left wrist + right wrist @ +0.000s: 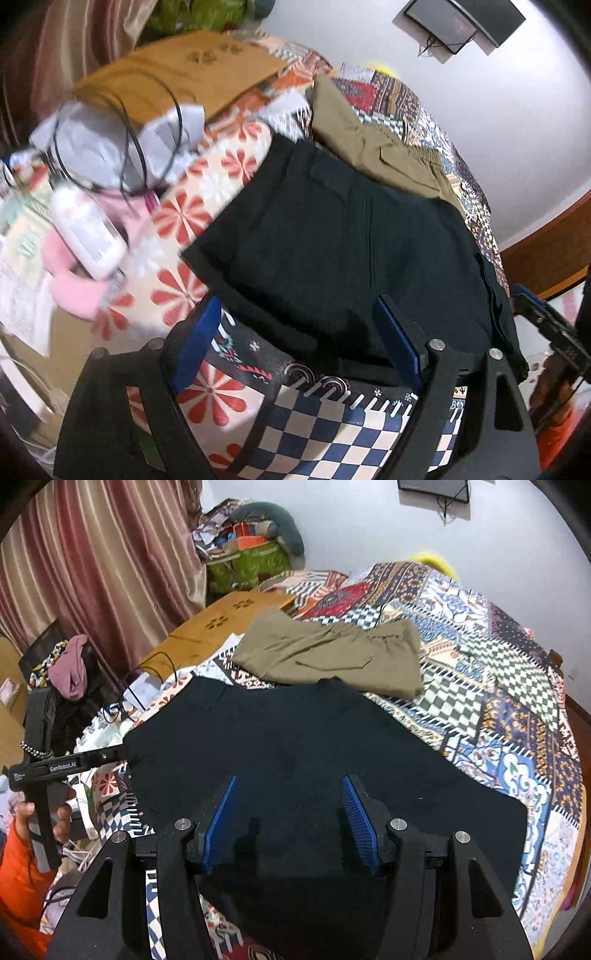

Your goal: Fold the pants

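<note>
Although the black pants point(295, 760) already lie folded into a flat block on the patchwork bedspread point(498, 686), just in front of folded khaki pants point(328, 653), they may want one more fold. Both the left gripper point(299, 325) and the right gripper point(290, 823) hang open above them, holding nothing.

Left-edge clutter point(85, 229) blurred; wall screen point(434, 487) cropped

Folded pants point(295, 760) on bedspread point(498, 686); second pants point(332, 653) just behind; cardboard sheet point(221, 624) behind-left.

White wall point(332, 524), striped curtain point(99, 554)
</note>
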The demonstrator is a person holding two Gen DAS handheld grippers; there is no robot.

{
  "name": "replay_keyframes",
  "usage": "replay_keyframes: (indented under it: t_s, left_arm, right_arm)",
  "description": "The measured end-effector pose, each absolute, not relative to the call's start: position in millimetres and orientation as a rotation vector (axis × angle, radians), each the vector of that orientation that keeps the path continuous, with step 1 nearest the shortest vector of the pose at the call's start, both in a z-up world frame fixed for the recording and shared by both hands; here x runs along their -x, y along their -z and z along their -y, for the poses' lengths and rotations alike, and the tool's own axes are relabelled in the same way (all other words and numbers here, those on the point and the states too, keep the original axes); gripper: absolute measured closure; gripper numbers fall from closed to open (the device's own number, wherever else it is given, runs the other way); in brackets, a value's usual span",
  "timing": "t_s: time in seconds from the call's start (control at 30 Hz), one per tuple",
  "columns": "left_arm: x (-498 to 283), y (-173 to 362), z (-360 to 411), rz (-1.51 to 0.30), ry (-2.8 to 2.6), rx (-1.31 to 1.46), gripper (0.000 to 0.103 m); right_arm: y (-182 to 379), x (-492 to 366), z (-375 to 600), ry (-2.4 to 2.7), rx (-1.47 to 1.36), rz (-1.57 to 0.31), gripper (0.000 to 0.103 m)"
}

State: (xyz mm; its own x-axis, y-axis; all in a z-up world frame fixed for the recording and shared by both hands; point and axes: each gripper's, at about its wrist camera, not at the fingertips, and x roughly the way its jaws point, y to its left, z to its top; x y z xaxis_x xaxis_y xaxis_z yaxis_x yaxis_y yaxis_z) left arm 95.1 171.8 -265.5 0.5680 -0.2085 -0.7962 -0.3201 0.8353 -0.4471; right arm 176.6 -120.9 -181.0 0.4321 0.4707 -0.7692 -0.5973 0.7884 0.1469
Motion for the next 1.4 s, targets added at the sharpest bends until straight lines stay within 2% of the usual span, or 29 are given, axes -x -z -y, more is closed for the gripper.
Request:
replay_keyframes:
  t_s: [0.27,0.43,0.5,0.57,0.7,0.77,0.97,1.4]
  left_arm:
    - [-103.9,274.6,-167.7,-0.974,-0.05,0.621,0.018]
    - [-114.7,278.6,-175.9,-0.963,-0.058,0.661,0.019]
    - [-120.1,279.4,-176.9,-0.957,-0.094,0.666,0.024]
    - [-126.9,280.2,-175.6,-0.96,-0.143,0.641,0.038]
    - [-136.3,282.8,-177.4,-0.962,-0.19,0.602,0.059]
    - [-139.6,282.6,-176.0,-0.964,-0.209,0.552,0.073]
    - [-137.5,264.2,-164.2,-0.916,-0.235,0.397,0.083]
    - [-124.3,163.0,-114.0,-0.696,-0.147,0.18,0.085]
  right_arm:
    - [212.2,-182.2,112.8,-0.658,0.18,-1.012,0.049]
    - [214.9,-178.3,108.4,-0.675,0.192,-1.008,0.041]
    - [216.4,-177.3,106.4,-0.677,0.209,-1.005,0.04]
    - [217.2,-177.6,105.8,-0.679,0.211,-1.005,0.04]
    - [217.4,-179.4,107.8,-0.688,0.192,-1.009,0.04]
    - [217.3,-179.6,108.7,-0.692,0.184,-1.01,0.04]
    - [212.3,-181.5,114.2,-0.699,0.133,-1.008,0.04]
    - [158.4,-176.1,199.7,-0.532,0.011,-0.861,0.04]
